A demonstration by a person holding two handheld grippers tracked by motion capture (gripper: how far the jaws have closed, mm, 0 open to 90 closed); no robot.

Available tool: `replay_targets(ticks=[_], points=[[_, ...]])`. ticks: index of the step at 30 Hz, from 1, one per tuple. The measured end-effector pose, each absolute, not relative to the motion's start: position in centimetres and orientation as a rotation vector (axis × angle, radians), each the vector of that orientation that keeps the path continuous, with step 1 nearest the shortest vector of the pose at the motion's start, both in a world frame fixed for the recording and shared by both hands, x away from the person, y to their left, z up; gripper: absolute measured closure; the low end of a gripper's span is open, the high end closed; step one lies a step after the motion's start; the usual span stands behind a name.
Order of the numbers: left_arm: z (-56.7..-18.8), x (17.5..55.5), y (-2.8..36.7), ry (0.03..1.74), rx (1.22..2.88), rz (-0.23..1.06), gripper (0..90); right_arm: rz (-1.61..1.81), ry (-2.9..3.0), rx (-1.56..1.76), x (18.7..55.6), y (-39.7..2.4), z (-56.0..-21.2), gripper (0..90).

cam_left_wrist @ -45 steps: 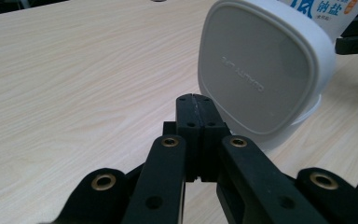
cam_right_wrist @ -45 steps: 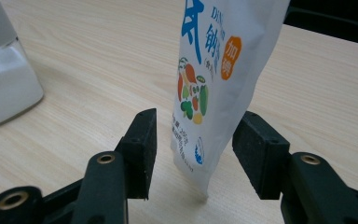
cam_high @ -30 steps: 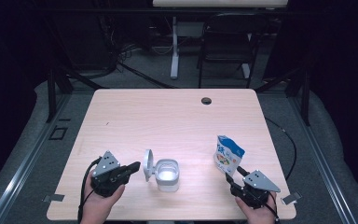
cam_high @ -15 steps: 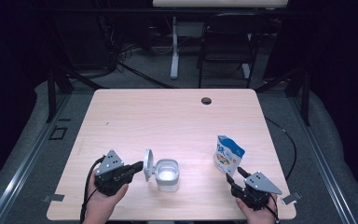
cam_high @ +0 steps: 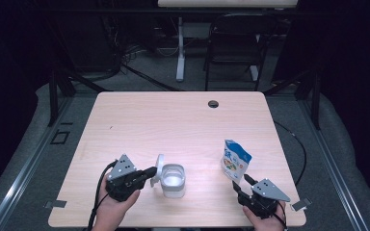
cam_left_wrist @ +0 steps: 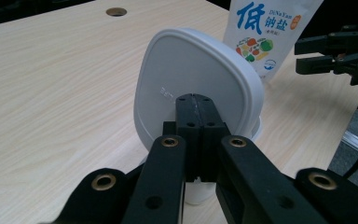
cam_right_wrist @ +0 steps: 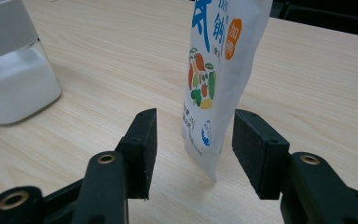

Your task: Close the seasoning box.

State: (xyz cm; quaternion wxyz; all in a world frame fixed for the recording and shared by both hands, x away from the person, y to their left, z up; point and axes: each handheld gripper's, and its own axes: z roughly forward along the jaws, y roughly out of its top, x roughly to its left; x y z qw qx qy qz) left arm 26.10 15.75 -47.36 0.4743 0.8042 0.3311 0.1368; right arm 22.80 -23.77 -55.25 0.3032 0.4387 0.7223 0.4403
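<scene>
A clear square container (cam_high: 173,181) with white powder in it stands near the table's front edge, and its white hinged lid (cam_high: 160,168) stands up on the container's left side. My left gripper (cam_high: 150,172) is shut with nothing between its jaws, and its tips rest against the lid's outer face (cam_left_wrist: 191,65). Farther right a blue and white salt bag (cam_high: 235,161) stands upright. My right gripper (cam_high: 243,182) is open just in front of it. The bag's lower edge (cam_right_wrist: 205,135) sits between the two pads without touching either. The container (cam_right_wrist: 14,79) lies off to the left there.
The light wooden table (cam_high: 173,120) has a dark cable hole (cam_high: 213,103) near its far edge. A chair (cam_high: 236,43) and desk legs stand beyond the table on the dark floor. The right gripper (cam_left_wrist: 335,51) shows beside the bag in the left gripper view.
My left gripper has edged to the right, up against the raised lid. The right gripper and the bag have stayed in place.
</scene>
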Motion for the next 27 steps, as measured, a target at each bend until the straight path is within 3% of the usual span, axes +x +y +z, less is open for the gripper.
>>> replay_targets(ticks=[11, 27], points=[[-47.9, 25.8, 15.4, 0.795, 1.991, 0.323, 90.0, 1.159, 1.922, 1.167, 22.6, -23.7, -55.4, 50.2], [-50.3, 25.9, 19.7, 0.951, 1.957, 0.34, 90.0, 1.151, 1.935, 1.163, 22.4, -23.7, -55.5, 50.2]])
